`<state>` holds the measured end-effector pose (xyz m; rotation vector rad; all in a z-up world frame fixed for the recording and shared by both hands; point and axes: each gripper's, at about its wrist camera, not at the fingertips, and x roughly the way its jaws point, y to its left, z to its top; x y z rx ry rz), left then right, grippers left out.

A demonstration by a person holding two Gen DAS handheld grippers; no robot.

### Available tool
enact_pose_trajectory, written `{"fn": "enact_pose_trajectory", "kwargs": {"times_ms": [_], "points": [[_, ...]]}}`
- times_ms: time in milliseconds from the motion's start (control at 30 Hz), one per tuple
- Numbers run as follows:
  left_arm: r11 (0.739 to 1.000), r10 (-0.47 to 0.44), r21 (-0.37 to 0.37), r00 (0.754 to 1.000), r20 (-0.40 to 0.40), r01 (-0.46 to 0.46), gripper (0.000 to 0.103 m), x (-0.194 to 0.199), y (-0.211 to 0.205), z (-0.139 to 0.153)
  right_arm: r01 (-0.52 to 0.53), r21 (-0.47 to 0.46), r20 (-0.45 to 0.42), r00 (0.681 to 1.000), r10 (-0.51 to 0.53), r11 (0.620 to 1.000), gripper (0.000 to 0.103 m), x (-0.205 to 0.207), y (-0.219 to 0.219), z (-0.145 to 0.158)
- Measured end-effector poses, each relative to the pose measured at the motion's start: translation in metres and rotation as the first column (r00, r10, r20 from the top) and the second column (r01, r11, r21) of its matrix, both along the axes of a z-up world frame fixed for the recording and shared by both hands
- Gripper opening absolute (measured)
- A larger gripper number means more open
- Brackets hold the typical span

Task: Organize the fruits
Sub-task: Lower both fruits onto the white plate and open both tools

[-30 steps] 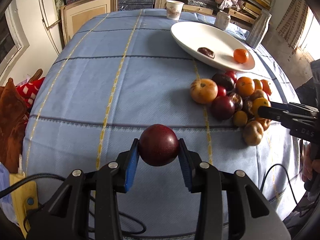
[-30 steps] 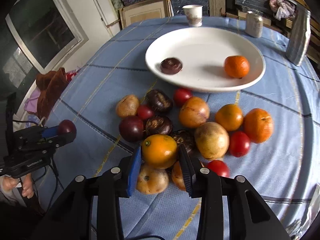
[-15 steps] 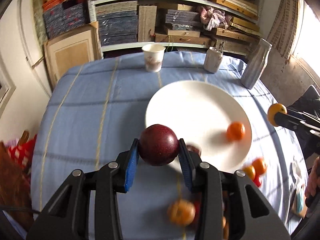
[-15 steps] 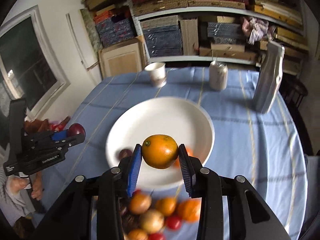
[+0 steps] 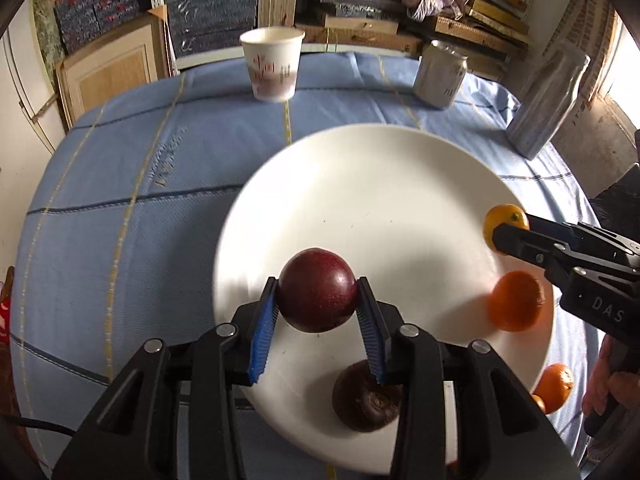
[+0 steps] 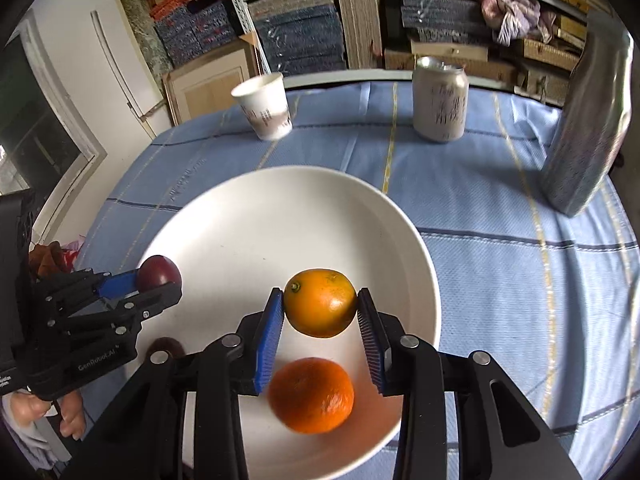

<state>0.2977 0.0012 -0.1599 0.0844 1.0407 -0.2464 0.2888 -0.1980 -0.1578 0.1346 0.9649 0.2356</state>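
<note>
In the left wrist view, my left hand-held gripper (image 5: 317, 307) is closed on a dark red fruit (image 5: 317, 290). The blue pads press its two round sides at the middle. It hangs in the air over the white plate (image 5: 360, 184). I think this fruit is smooth, firm and light, so it could slip if I squeeze off-centre; holding it across the fat middle is best. Just below and to the right of my gripper, a dark wrinkly fruit (image 5: 366, 400) lies on the plate. Farther right an orange mandarin (image 5: 516, 302) lies there too. The right hand-held gripper (image 5: 505, 227) comes in from the right with a yellow-orange fruit (image 5: 502, 220) at its tip. A second ago my gripper was over bare blue cloth, with the plate far ahead. Now the plate is right under it.

In the right wrist view, my right hand-held gripper (image 6: 321, 309) is closed on the yellow-orange fruit (image 6: 320, 303), pads on both sides. I think its peel is a bit soft, so a gentle squeeze is enough. It hangs over the plate (image 6: 256, 216), right above the mandarin (image 6: 311, 396). The left hand-held gripper (image 6: 160, 282) is off to the left with the dark red fruit (image 6: 159, 273). A second ago the fruit pile on the tabletop was under me. Now I see only the plate.
</note>
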Motion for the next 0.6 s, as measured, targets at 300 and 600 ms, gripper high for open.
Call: {"fn": "enact_pose_trajectory", "kwargs": {"times_ms": [300,600], "points": [[0.999,0.038,0.005,0.998,0.055,-0.038,0.063,-0.001,0.004,0.011,0.012,-0.002,0.028,1.000,-0.012,1.000,0.044,-0.005,0.002,0.013],[0.998,0.059,0.013,0.978,0.201,-0.063,0.076,-0.069,0.030,0.090,0.037,0.022,0.317,0.948,-0.042,0.999,0.069,-0.092,-0.014,0.133]]}}
